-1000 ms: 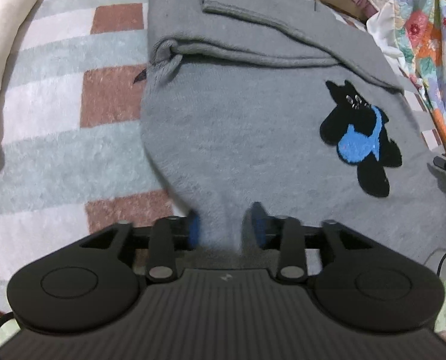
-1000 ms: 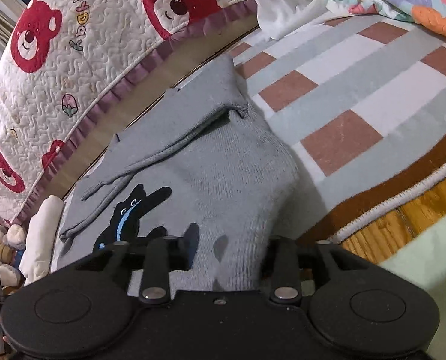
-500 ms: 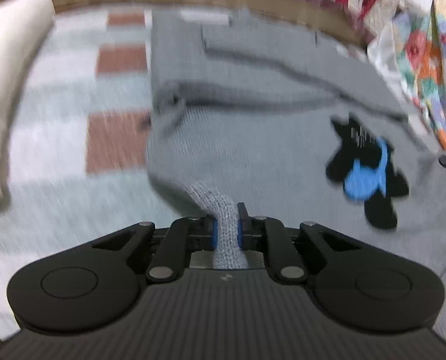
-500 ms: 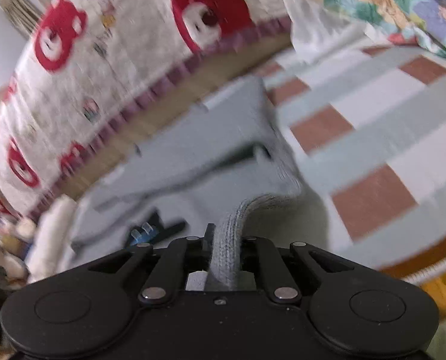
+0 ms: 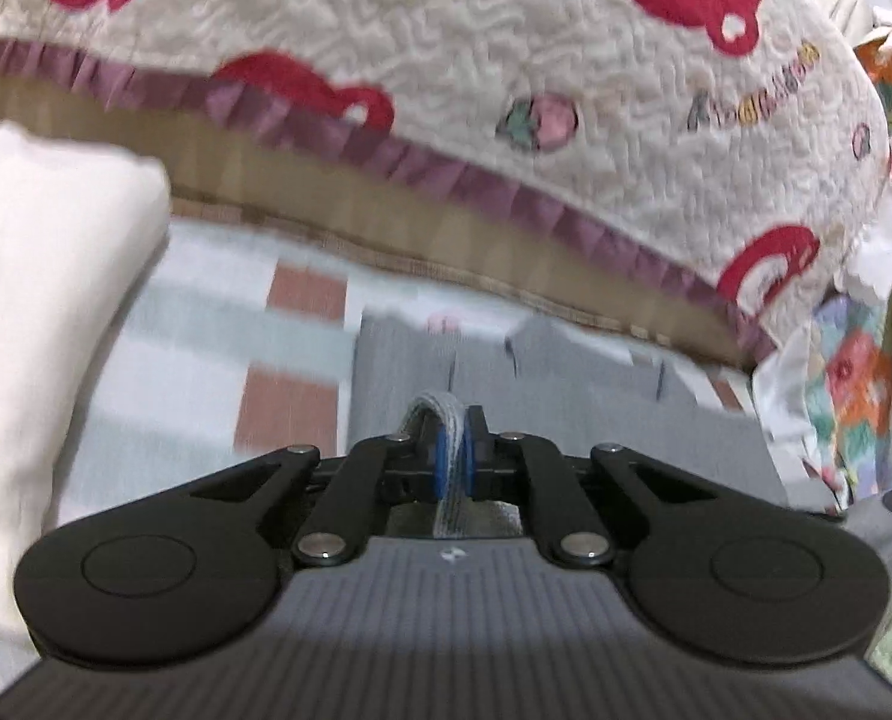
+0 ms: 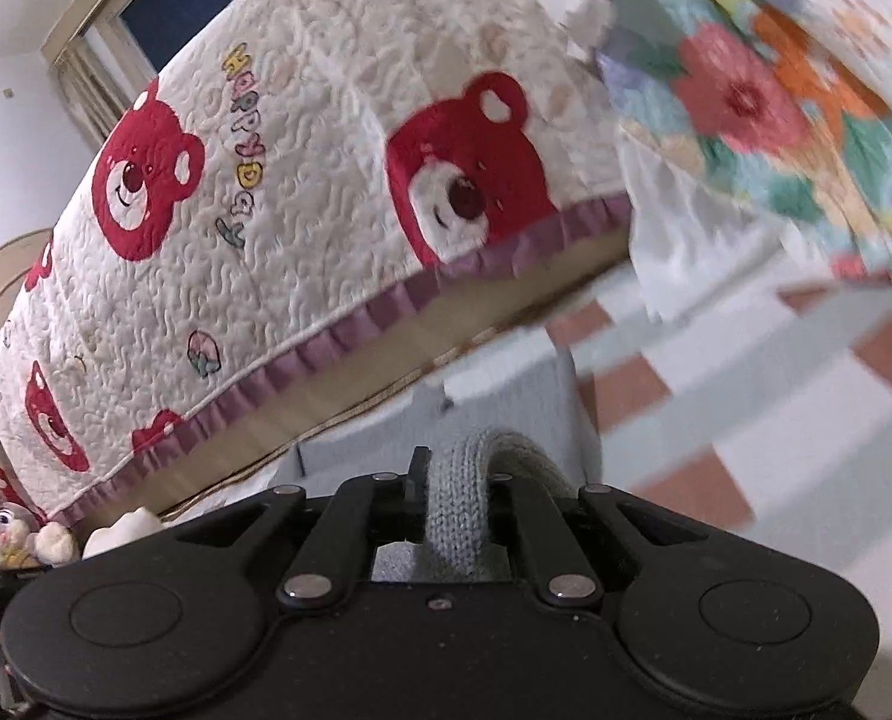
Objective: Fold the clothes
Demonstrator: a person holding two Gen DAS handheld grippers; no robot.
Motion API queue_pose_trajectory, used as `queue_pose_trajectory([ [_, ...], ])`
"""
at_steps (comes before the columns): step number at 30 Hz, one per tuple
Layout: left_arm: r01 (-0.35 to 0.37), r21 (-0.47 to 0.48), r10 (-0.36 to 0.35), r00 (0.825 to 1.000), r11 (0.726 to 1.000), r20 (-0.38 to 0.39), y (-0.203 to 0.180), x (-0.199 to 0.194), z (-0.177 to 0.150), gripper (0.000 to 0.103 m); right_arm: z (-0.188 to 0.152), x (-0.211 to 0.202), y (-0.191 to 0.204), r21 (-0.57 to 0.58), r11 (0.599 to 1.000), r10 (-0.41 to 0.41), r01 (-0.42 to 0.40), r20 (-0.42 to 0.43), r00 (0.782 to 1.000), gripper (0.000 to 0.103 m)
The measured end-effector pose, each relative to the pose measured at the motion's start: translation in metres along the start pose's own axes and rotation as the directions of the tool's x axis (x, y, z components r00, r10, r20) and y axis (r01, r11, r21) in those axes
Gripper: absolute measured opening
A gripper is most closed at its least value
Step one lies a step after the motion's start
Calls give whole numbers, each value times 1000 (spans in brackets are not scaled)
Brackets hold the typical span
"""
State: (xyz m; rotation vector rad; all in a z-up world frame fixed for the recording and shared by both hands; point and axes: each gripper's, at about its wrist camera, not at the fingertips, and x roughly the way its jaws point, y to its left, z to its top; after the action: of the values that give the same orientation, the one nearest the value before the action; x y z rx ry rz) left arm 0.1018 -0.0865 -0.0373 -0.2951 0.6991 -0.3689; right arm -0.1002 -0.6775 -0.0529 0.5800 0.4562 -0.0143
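Both sets of jaws are clamped on knit: the left gripper (image 5: 454, 465) and right gripper (image 6: 454, 501) each pinch the hem of a grey sweater (image 5: 565, 396), soft, limp and likely light, best held at its corners, over a checked rug (image 5: 290, 402) beside a quilted bear-print bedspread (image 6: 302, 210).

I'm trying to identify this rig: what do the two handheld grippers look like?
Both share one build. The left gripper has a ribbed grey body with a small pale logo, black rounded lobes with disc insets, black linkage arms on silver pivots, and blue pads. The right gripper is all black with the same silver pivots.
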Motion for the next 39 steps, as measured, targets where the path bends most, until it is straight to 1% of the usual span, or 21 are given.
queue_pose_trajectory([
  [3,-3,16,3,1000,1000,16,2,17,18,5,26,25,9,-40,999,3,-2,6,1000,8],
  [5,12,-14,-12,1000,1000,11,9,37,33,5,41,49,13,-57,998,0,0,9,1000,8],
  [8,29,-51,-29,1000,998,7,17,70,57,4,58,90,12,-52,999,-17,17,3,1000,8],
  [11,45,-58,-43,998,997,37,22,94,72,4,73,124,8,-27,999,-35,36,15,999,8],
  [14,51,-108,-47,998,993,41,36,122,76,4,89,151,3,-23,999,-46,46,16,999,8],
  [15,37,-119,-35,999,992,27,42,134,74,4,93,159,1,-28,998,-51,52,8,999,8],
  [17,7,-153,-10,1000,988,-23,51,159,67,4,94,185,-6,-16,997,-82,81,-48,995,8],
  [19,-17,-191,3,997,981,-74,60,182,61,4,92,211,-12,-14,991,-132,131,-110,985,9],
  [20,-25,-207,5,995,978,-97,63,191,58,4,88,222,-15,-17,986,-168,167,-139,976,9],
  [22,-39,-210,13,992,977,-126,66,204,55,4,78,243,-22,-25,972,-236,235,-187,954,9],
  [23,-40,-203,13,991,978,-132,66,208,55,4,74,247,-24,-29,966,-256,255,-191,948,9],
  [26,-27,-185,2,991,982,-135,64,210,59,4,70,252,-31,-7,963,-265,269,-192,945,10],
  [29,-24,-190,-3,990,981,-143,64,211,65,5,72,252,-35,24,961,-265,274,-183,947,9],
  [31,-37,-193,5,986,981,-164,66,217,66,5,74,253,-38,32,959,-270,281,-190,944,10],
  [32,-46,-188,11,983,981,-182,66,221,66,6,74,257,-39,25,956,-281,293,-216,935,15],
  [34,-49,-192,9,979,980,-204,68,224,66,7,72,266,-39,-17,948,-309,318,-283,908,21],
  [35,-38,-205,-4,979,978,-202,69,221,66,9,71,264,-37,-46,944,-327,328,-287,900,23],
  [36,-20,-221,-22,982,975,-188,71,214,66,12,71,260,-36,-46,946,-321,321,-280,905,24],
  [38,3,-243,-41,987,970,-154,77,197,67,41,72,248,-36,-30,953,-299,302,-263,917,34],
  [39,13,-253,-50,989,967,-137,79,189,67,43,73,242,-37,-18,956,-288,294,-254,923,36],
])
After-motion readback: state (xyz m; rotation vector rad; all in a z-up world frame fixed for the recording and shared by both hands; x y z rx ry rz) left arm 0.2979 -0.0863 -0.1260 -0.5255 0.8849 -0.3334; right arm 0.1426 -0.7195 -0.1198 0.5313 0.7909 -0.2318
